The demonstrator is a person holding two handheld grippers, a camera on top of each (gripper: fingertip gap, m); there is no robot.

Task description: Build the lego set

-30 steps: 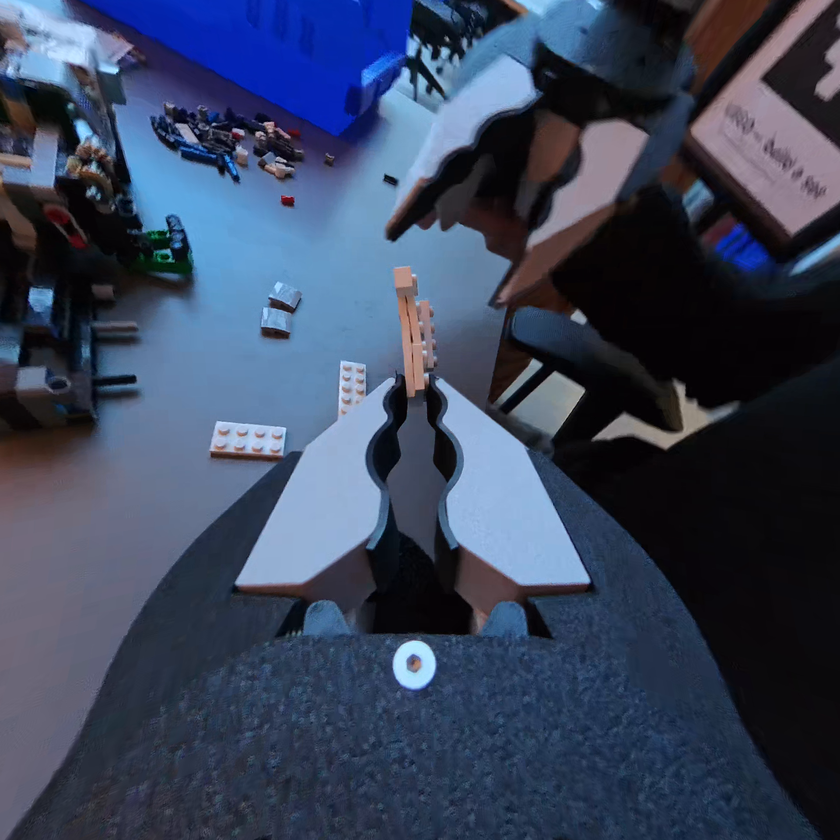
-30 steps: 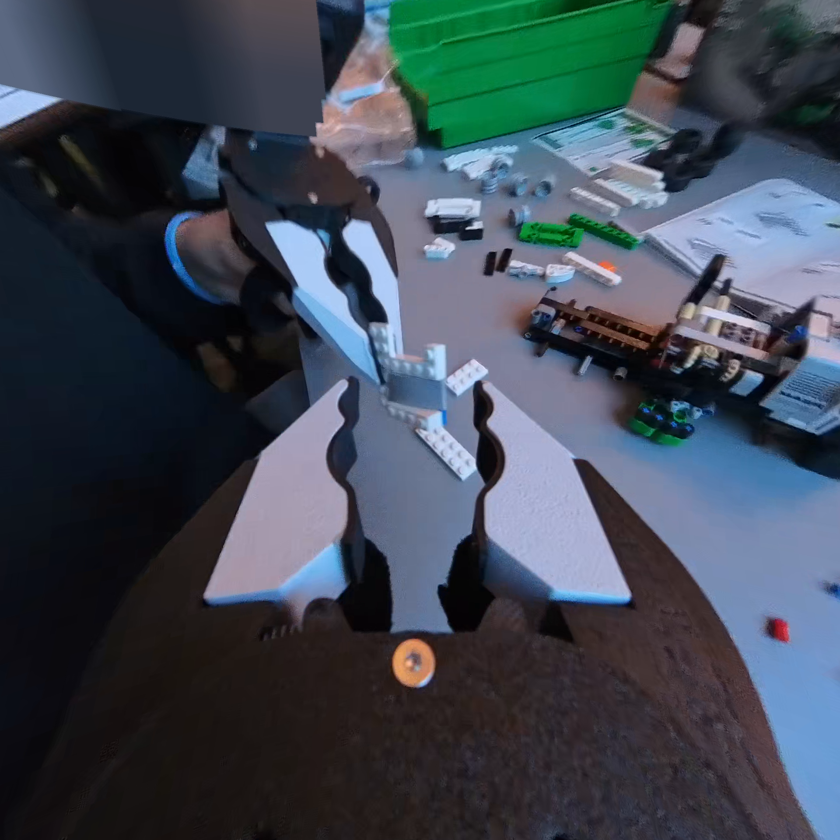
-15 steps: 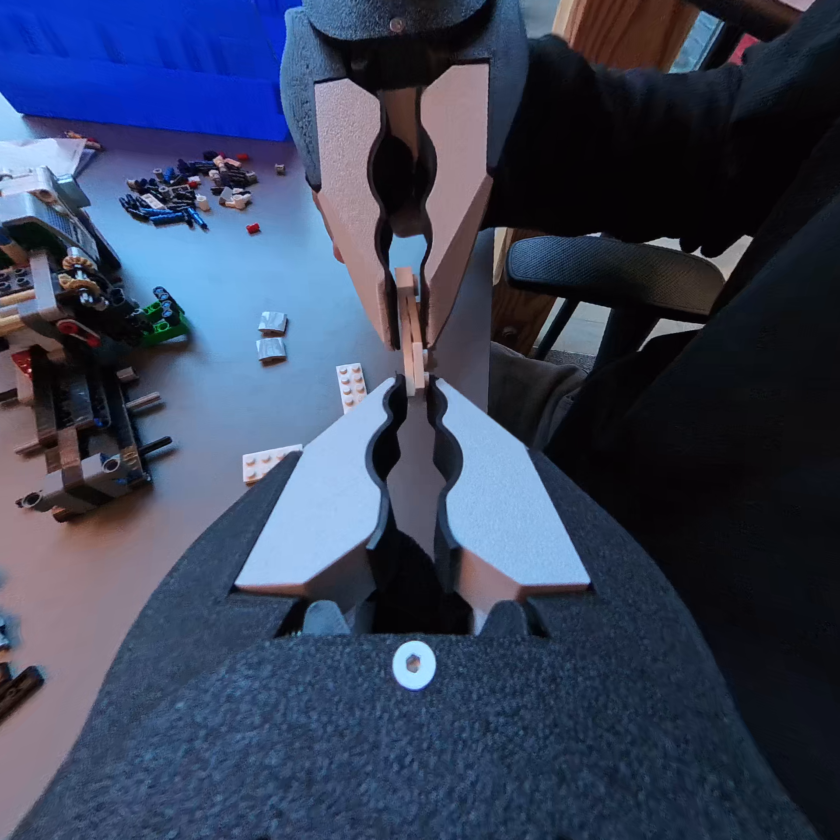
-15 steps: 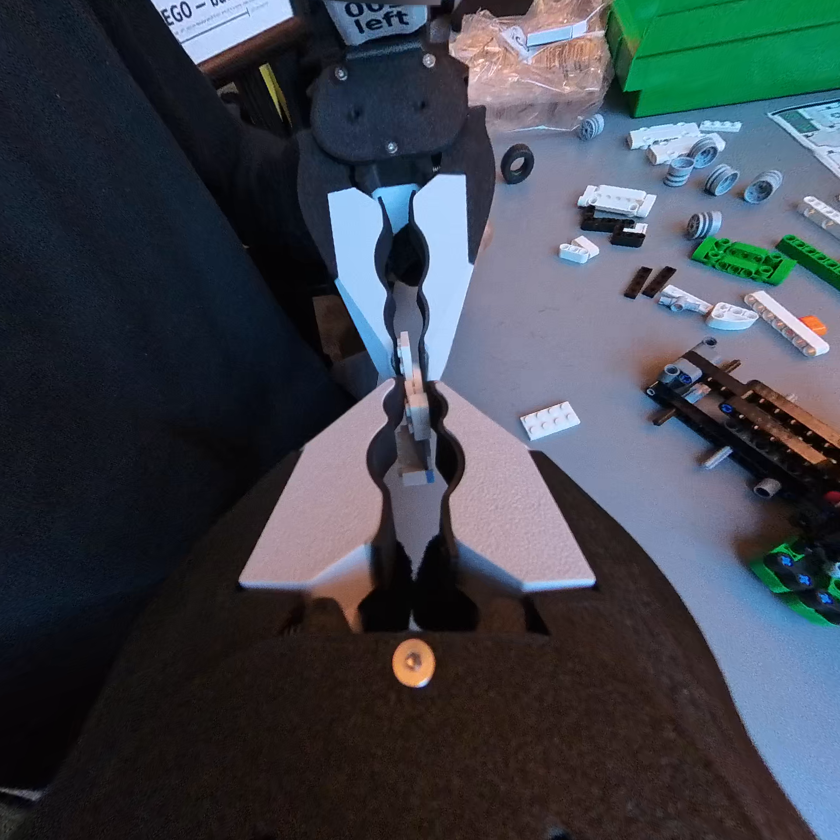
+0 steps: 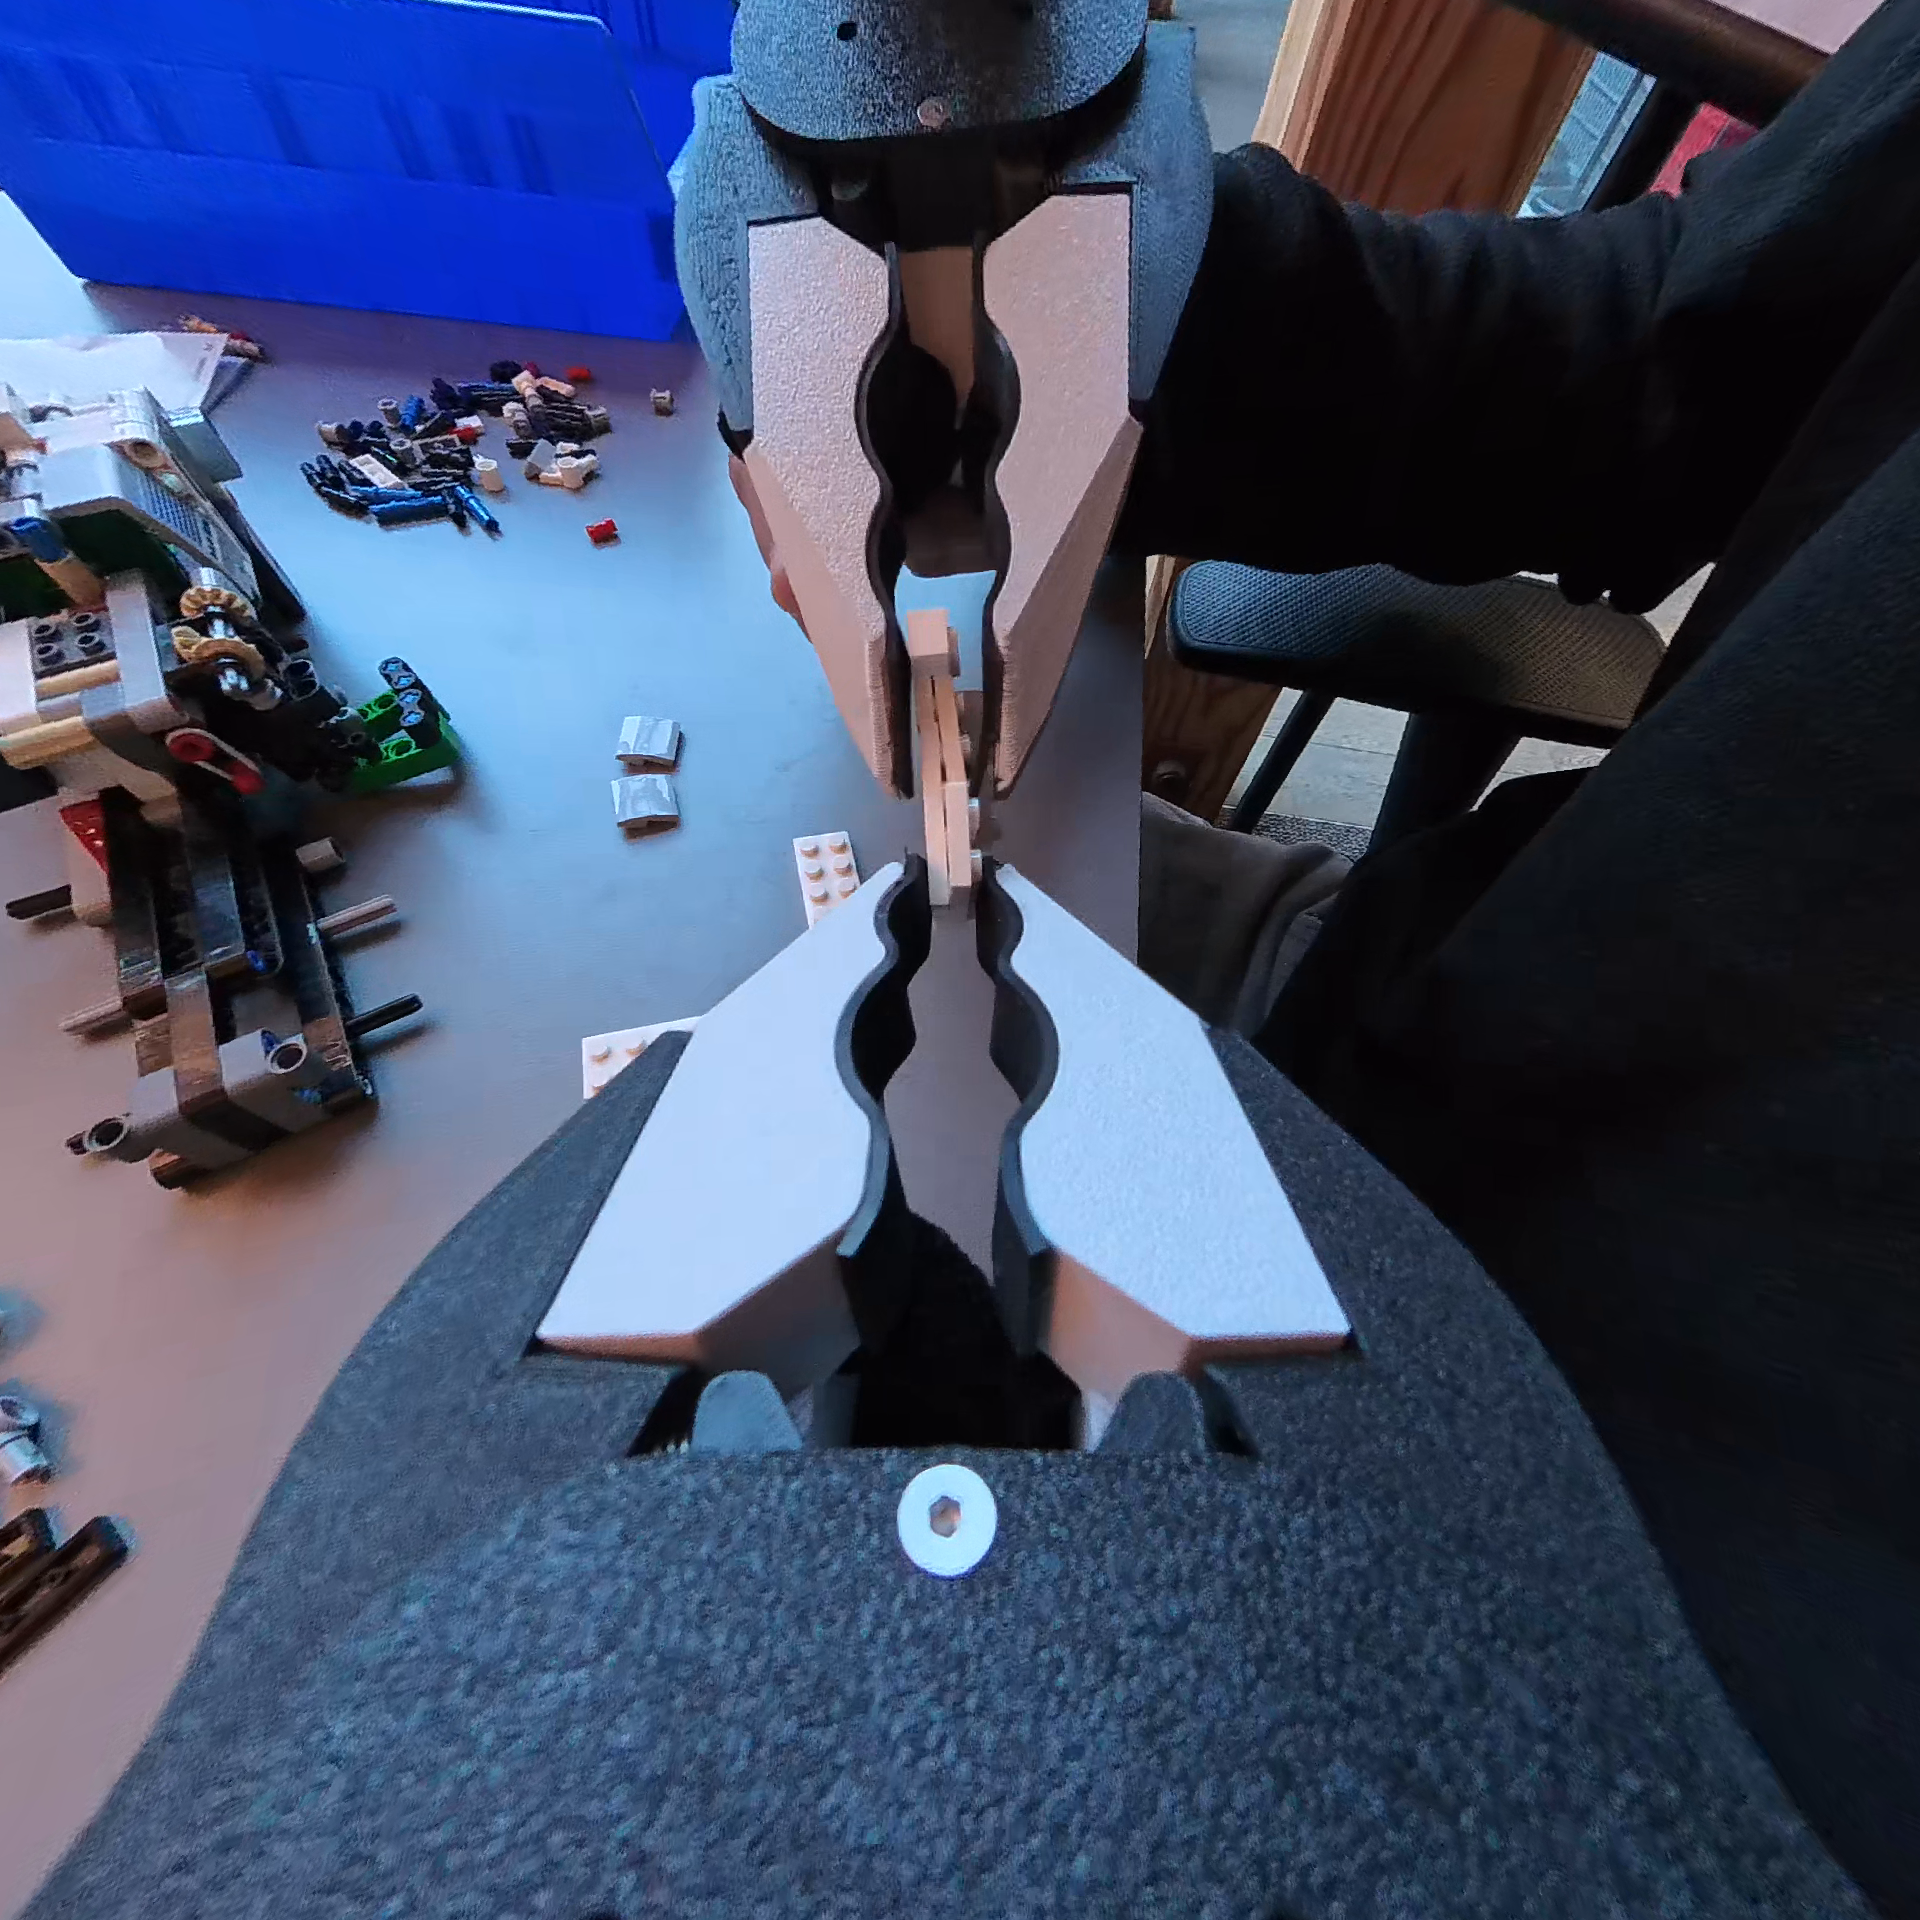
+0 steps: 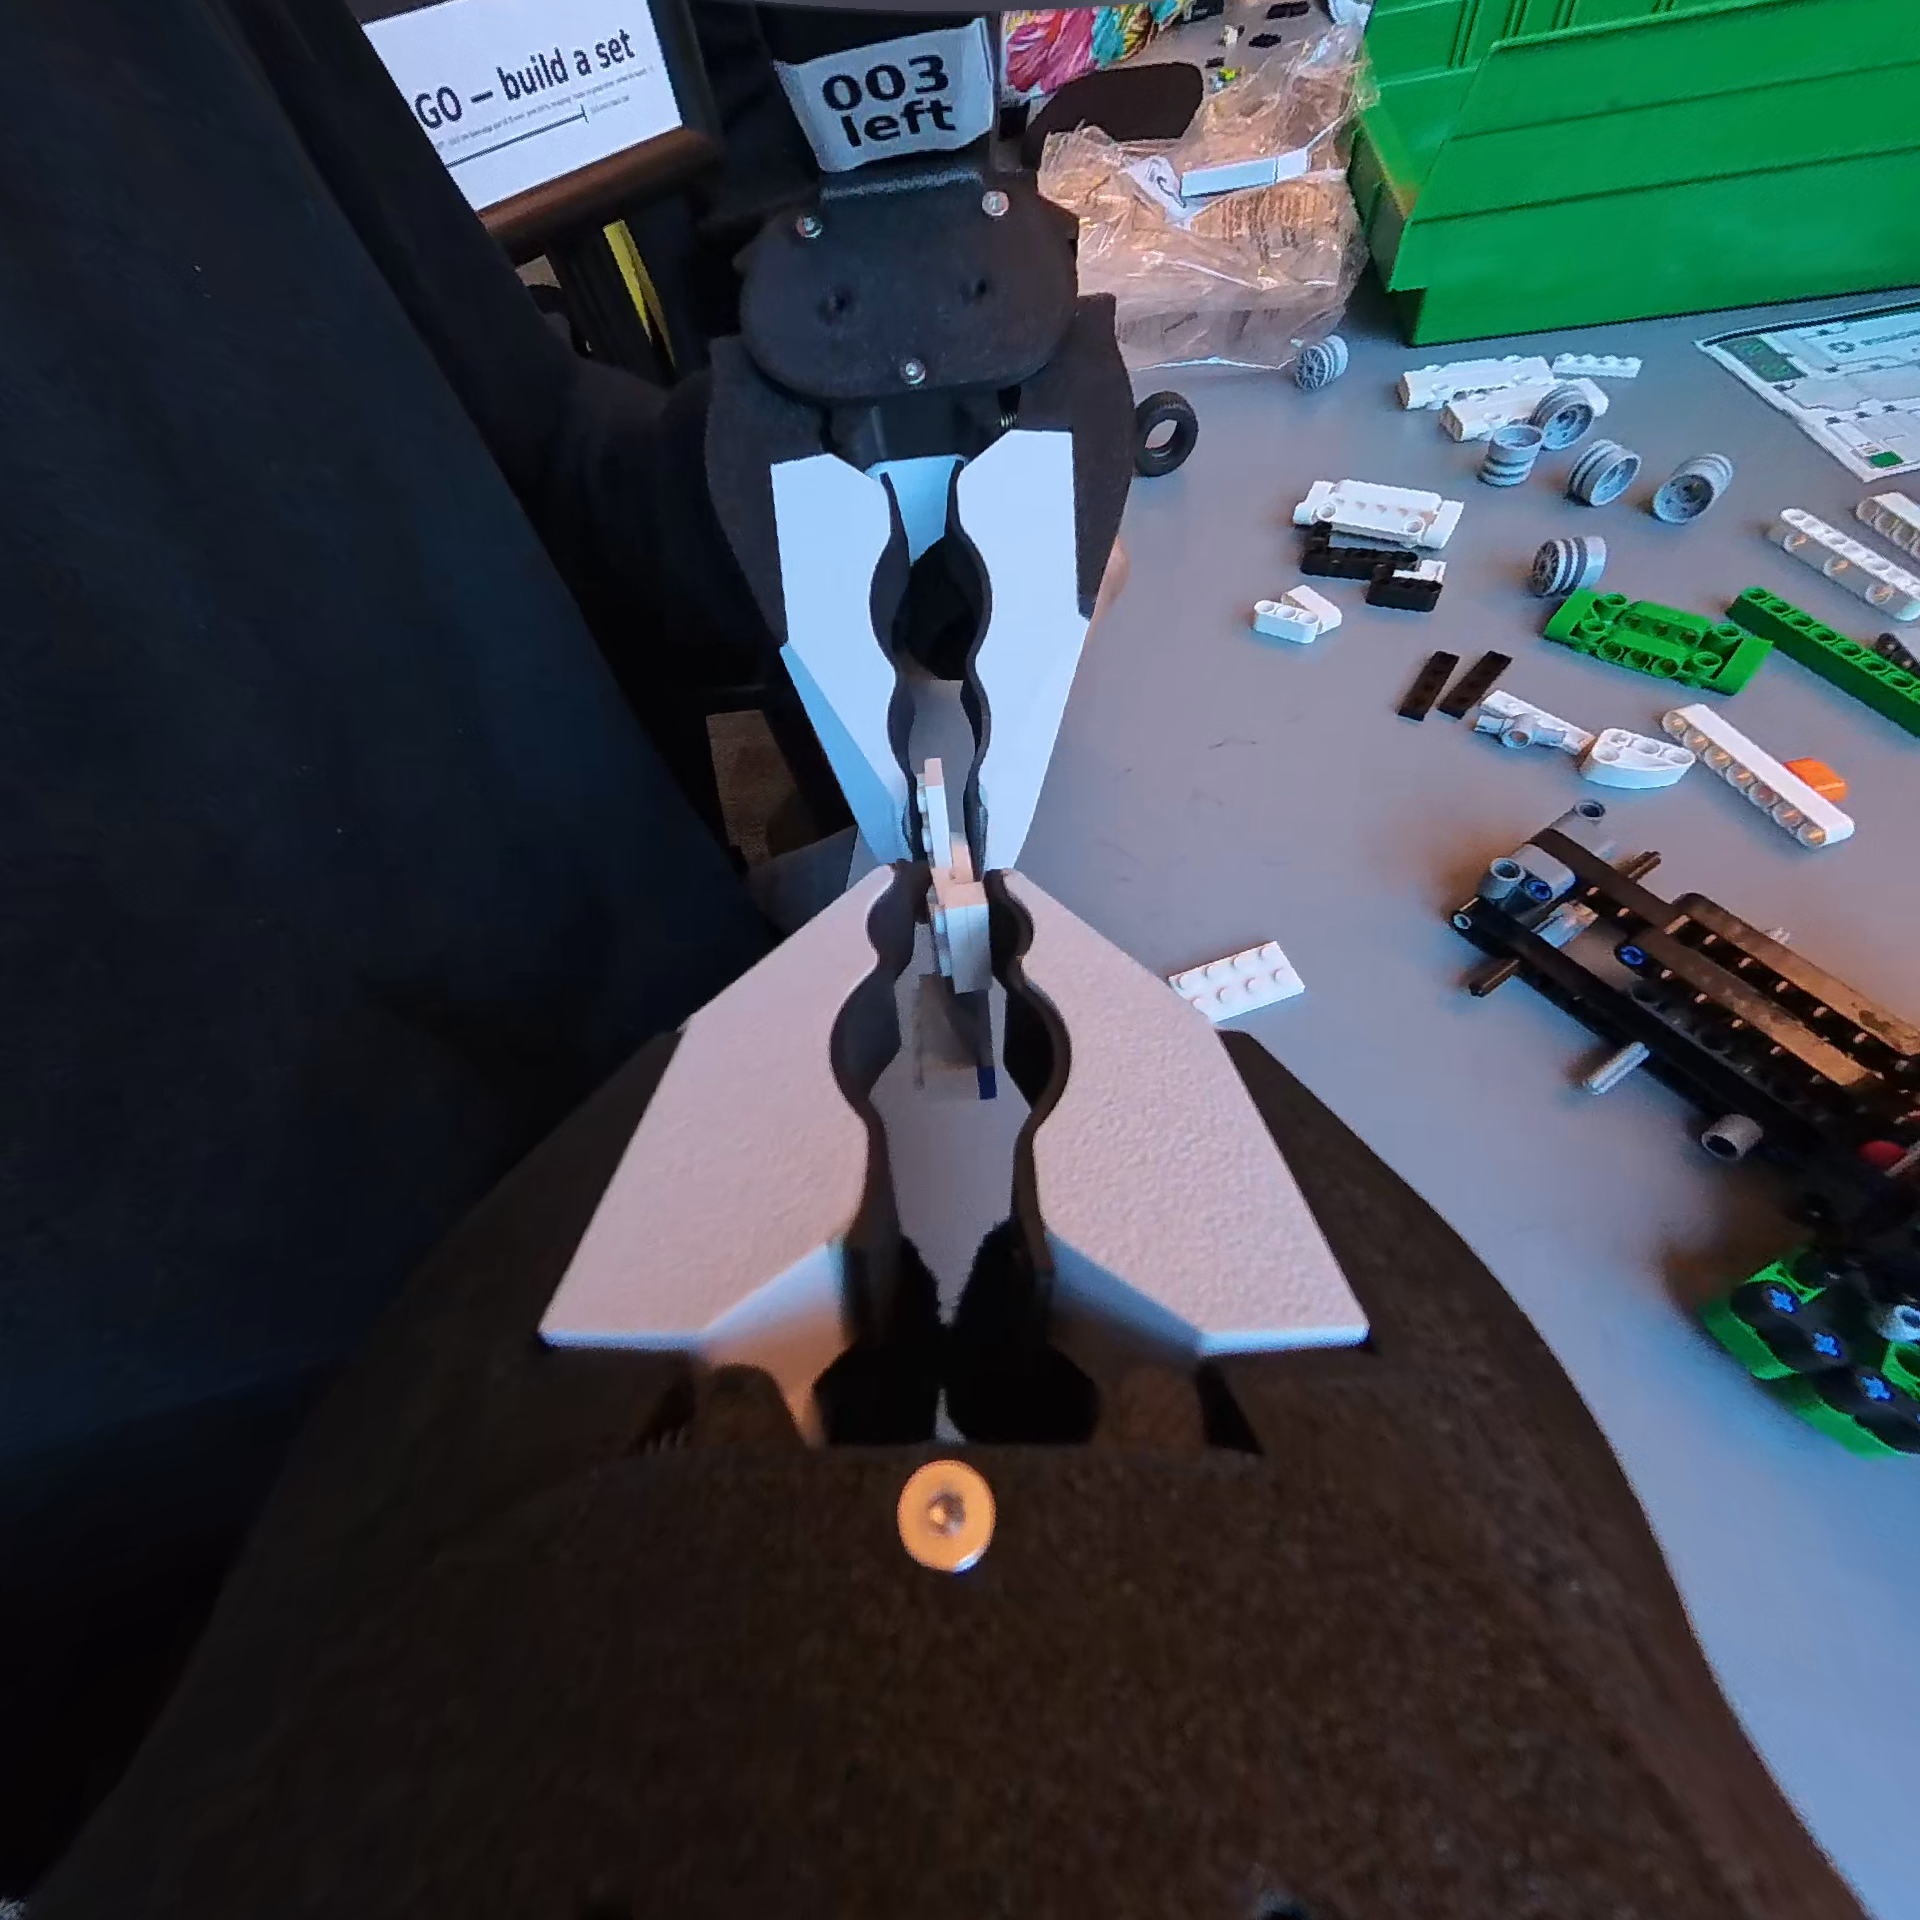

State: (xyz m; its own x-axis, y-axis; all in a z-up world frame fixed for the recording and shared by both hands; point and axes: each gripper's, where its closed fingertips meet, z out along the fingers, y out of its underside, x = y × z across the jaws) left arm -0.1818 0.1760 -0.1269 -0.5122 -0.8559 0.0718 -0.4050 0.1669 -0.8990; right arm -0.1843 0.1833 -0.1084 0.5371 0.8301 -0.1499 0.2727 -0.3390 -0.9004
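Note:
A small assembly of white plates point(image 5: 948, 821) with a grey piece at one end is held edge-on in the air over the table's near edge. My left gripper point(image 5: 951, 878) is shut on its near end in the left wrist view. My right gripper point(image 5: 940, 774) comes in from the top, tip to tip with the left, and is shut on the far end. In the right wrist view the assembly point(image 6: 961, 920) sits between my right gripper's point(image 6: 948, 883) jaws, its grey end reaching back between them. The left gripper point(image 6: 940, 842) clamps the far end.
A partly built black and grey Technic model point(image 5: 177, 831) point(image 6: 1714, 997) lies on the grey table. Nearby are a white plate point(image 6: 1236, 979), two grey slopes point(image 5: 646, 774), a pile of small parts point(image 5: 447, 457), wheels point(image 6: 1600, 468), a blue bin point(image 5: 343, 156) and a green bin point(image 6: 1662, 156). My left and right fingertips are right by each other.
My right gripper, open and off to the side a second ago, has swung in line with the left and shut on the assembly. Both have held it since half a second ago.

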